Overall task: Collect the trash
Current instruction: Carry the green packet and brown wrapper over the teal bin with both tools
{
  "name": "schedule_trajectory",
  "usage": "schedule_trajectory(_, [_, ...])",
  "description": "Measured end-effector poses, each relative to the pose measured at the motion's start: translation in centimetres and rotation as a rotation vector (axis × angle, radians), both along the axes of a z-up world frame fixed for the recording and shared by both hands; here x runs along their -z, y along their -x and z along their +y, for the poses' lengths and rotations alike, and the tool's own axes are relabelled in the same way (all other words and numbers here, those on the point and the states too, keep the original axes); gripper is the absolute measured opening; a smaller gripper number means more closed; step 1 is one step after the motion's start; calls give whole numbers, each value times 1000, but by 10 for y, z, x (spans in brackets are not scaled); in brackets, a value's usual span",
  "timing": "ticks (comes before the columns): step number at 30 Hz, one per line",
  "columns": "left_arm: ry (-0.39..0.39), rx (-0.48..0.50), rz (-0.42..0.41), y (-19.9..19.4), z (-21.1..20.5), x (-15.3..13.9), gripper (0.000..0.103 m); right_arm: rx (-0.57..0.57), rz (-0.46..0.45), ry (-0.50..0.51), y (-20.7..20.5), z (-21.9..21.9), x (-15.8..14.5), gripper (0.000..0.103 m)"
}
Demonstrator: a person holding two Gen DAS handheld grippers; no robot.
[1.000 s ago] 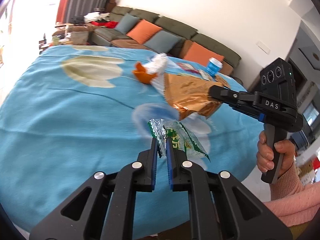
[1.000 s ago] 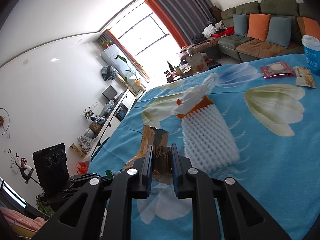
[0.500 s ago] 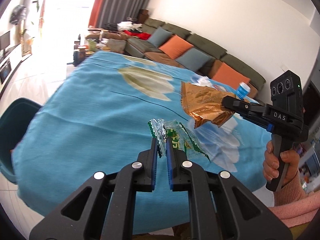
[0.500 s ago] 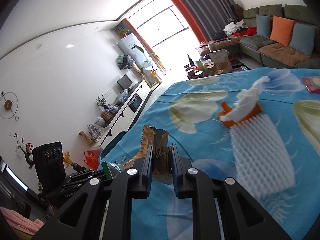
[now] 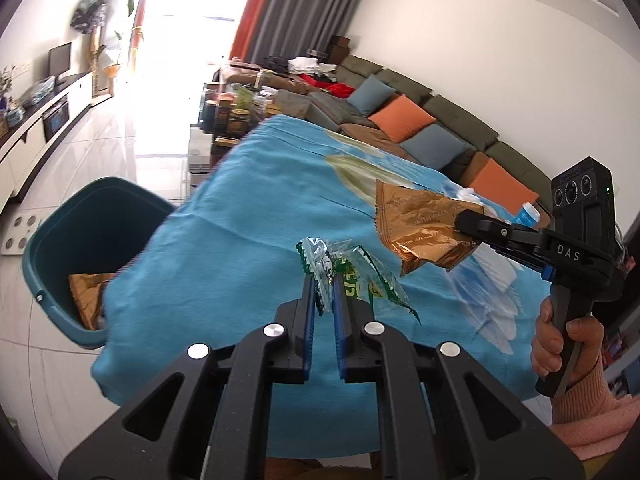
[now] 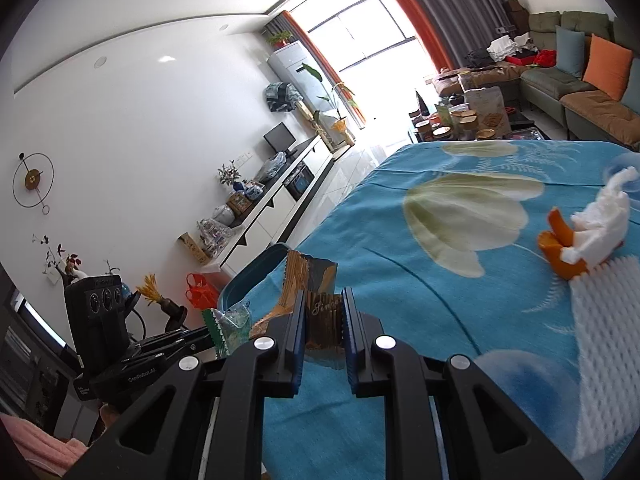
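Note:
My left gripper (image 5: 323, 280) is shut on a clear green-printed wrapper (image 5: 352, 276), held above the blue flowered tablecloth (image 5: 248, 232). To its right my right gripper (image 5: 464, 216) is shut on a crumpled gold-brown snack bag (image 5: 420, 232). In the right wrist view the same gold-brown bag (image 6: 316, 288) stands pinched between the right gripper's (image 6: 323, 300) jaws, with the green wrapper (image 6: 226, 326) in the left gripper (image 6: 204, 334) at lower left. A teal bin (image 5: 84, 248) sits on the floor beside the table's left edge, with a gold-brown wrapper (image 5: 86, 294) inside.
White foam netting (image 6: 600, 344), an orange peel (image 6: 556, 248) and crumpled white tissue (image 6: 600, 220) lie on the cloth at right. A blue cup (image 5: 528, 214) stands far back. A sofa with orange and blue cushions (image 5: 400, 120) lines the wall. A hand (image 5: 560, 340) in a pink sleeve holds the right gripper.
Both grippers have swung left across the table with their wrappers still held. The teal bin has come into view at the left, and the table's left edge is now close.

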State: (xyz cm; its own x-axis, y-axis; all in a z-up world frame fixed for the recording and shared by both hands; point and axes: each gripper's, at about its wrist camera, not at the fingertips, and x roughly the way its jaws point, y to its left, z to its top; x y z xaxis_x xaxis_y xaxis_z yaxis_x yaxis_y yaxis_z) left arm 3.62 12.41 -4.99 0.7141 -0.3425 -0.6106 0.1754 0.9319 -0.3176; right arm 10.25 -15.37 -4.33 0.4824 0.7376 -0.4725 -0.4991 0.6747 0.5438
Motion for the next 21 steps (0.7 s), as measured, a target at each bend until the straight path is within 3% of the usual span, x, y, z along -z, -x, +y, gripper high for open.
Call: schedule_trajectory(21, [-6,-140,-17,9,49,-7,9,-128,-2,11,-20,71,-11,15])
